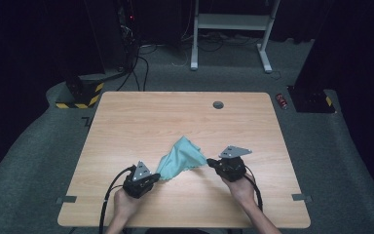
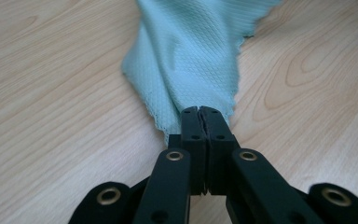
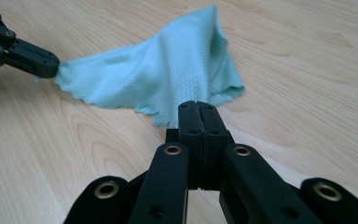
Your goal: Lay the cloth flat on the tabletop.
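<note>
Between your left gripper [image 2: 199,112]'s jaws, at the lower middle of the left gripper view, a corner of the teal cloth [image 2: 191,51] is pinched tight, the two black tips pressed together on the fabric. From there the cloth fans upward to the top of that frame over the wooden table [image 2: 51,93]. Your right gripper [image 3: 197,106] is likewise clamped on another edge of the cloth [image 3: 168,65], at the lower middle of its own view, and your left gripper [image 3: 51,63] shows at that frame's upper left, gripping the far corner. From the high view, the cloth [image 1: 177,158] hangs stretched between your left gripper [image 1: 158,176] and right gripper [image 1: 210,162], just below the centre of the table [image 1: 126,122], its far part bunched up on the wood.
</note>
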A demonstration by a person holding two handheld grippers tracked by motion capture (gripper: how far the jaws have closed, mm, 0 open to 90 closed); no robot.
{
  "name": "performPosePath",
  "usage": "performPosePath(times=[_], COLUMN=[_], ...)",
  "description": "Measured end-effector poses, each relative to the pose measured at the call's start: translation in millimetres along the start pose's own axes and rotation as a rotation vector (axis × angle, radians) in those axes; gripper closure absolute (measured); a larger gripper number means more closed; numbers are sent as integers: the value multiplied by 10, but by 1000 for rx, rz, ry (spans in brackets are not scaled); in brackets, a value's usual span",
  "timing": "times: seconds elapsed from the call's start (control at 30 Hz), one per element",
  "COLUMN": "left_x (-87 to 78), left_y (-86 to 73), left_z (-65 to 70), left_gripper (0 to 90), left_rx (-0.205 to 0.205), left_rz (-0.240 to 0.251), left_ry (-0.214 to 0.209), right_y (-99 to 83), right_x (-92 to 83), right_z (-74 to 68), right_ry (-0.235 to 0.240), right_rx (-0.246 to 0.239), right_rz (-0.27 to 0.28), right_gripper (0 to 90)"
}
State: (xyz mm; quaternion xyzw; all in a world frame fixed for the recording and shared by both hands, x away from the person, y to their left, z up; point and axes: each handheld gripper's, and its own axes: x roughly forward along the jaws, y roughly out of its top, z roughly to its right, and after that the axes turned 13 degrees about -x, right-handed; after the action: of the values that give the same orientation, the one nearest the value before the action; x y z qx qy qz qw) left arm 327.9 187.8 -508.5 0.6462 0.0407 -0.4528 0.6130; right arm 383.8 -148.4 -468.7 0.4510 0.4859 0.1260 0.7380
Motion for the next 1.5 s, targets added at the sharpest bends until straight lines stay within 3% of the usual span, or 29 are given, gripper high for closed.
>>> performPosePath(times=[0.2,0.3,0.5,0.53,0.57,0.67,0.7,0.73,0.87,1.07,1.27,1.33,1.5], left_x=[-153,-139,-70,-72,-79,-93,-75,-41,217,438,555,554,554], left_y=[-32,-82,-248,-250,-240,-141,-96,-48,137,276,262,247,247], left_z=[28,121,259,268,267,233,215,191,48,-50,-51,-56,-90], left_gripper=[883,880,839,786,786,626,546,546,483,443,412,408,389], left_rx=[8,45,80,69,66,33,19,5,-73,-114,-85,-94,-137], left_rz=[26,-9,-73,-72,-69,-15,2,14,12,31,20,29,23], left_ry=[-24,-28,-31,-38,-36,5,27,47,94,164,213,213,200], right_y=[-140,-224,-421,-449,-449,-391,-281,-281,-13,241,205,175,161], right_x=[-298,-354,-332,-311,-311,-301,-266,-266,-21,492,806,847,893], right_z=[37,-59,-230,-229,-229,-189,-170,-170,-103,69,270,283,245], right_ry=[-29,-20,3,8,8,2,-4,-4,-16,7,-5,-13,35], right_rx=[33,6,-25,-20,-20,-18,-33,-33,-68,-19,100,96,75], right_rz=[9,-32,-121,-133,-133,-109,-91,-91,-91,-123,-148,-176,-213], right_gripper=[899,898,893,833,833,748,706,706,657,595,591,603,768])
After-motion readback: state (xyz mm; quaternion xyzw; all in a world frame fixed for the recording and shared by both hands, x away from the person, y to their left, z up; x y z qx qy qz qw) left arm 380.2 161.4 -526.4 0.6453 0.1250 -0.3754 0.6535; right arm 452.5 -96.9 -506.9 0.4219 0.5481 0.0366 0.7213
